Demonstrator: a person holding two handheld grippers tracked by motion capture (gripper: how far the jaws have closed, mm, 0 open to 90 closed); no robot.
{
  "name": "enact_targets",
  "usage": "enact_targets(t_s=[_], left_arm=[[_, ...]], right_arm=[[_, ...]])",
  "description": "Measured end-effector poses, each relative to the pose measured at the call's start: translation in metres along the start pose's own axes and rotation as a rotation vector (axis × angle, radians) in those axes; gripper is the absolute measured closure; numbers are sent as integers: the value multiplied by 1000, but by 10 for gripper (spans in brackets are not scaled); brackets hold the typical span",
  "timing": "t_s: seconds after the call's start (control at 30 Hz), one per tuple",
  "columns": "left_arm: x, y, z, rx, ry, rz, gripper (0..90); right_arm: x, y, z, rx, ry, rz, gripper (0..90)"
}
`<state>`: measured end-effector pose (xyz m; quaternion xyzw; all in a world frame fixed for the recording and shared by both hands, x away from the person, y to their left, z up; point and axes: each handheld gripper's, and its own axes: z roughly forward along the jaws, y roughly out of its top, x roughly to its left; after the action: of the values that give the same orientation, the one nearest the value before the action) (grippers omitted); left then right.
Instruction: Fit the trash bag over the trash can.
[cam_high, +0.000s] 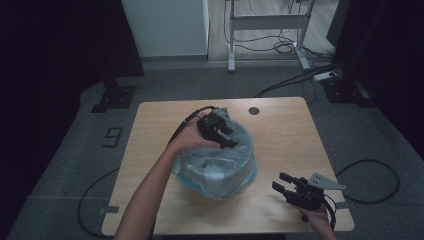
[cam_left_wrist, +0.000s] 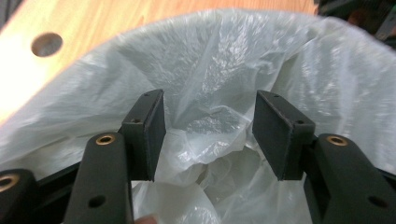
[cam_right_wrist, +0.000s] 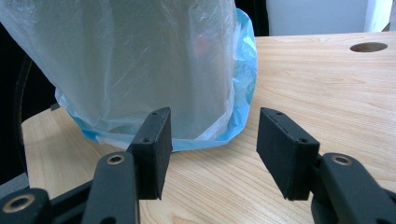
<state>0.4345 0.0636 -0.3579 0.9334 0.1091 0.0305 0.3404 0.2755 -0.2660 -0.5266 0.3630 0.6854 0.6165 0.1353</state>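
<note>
One bag-lined bin (cam_high: 220, 167) mid-tabletop; left gripper (cam_high: 226, 136) gapes over its liner, right gripper (cam_high: 281, 183) gapes empty near the front right corner.

One camera sits high up and looks forward and down at the whole bench (cam_high: 280, 150) from far away. It sees the bin with the plastic bag (cam_high: 220, 165) in the middle.

The camera on the left tool (cam_left_wrist: 209, 135) looks down into the bag (cam_left_wrist: 224, 70) from very close. The bench's round hole (cam_left_wrist: 46, 44) shows at the top left.

The camera on the right tool (cam_right_wrist: 214, 149) sits low, near the bench top (cam_right_wrist: 317, 88). It looks sideways at the bag (cam_right_wrist: 140, 60) from close by.

All three views share the bag, the bench and the hole (cam_right_wrist: 368, 46).
</note>
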Motion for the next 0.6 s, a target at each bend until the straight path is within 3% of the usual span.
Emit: enact_targets(t_s=[0.27, 0.6], left_arm=[[-10, -10, -32, -149, -6, -15, 431], [-30, -23, -42, -161, -46, 9, 431]], right_arm=[[2, 0, 2, 5, -1, -7, 447], [5, -2, 6, 20, 7, -11, 447]])
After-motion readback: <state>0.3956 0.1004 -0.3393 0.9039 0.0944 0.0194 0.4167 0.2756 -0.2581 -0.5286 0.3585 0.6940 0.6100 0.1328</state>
